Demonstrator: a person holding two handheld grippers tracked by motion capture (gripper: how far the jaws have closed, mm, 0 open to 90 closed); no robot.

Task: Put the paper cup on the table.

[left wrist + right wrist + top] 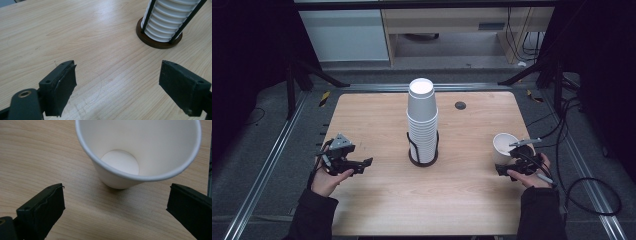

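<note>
A tall stack of white paper cups (422,120) stands upside down in a black wire holder with a round brown base (422,161) at the table's centre; its lower part (170,20) shows in the left gripper view. A single white cup (504,146) stands upright at the right, empty inside (137,150). My right gripper (508,159) (115,212) is open just in front of that cup, its jaws wide apart and clear of it. My left gripper (364,166) (117,87) is open over bare wood at the left, with nothing between its jaws.
The wooden table (377,120) has a small black round grommet (460,105) near its far edge. Cables (577,165) trail off the right side. Metal rails (272,160) frame the table, and a desk stands beyond it.
</note>
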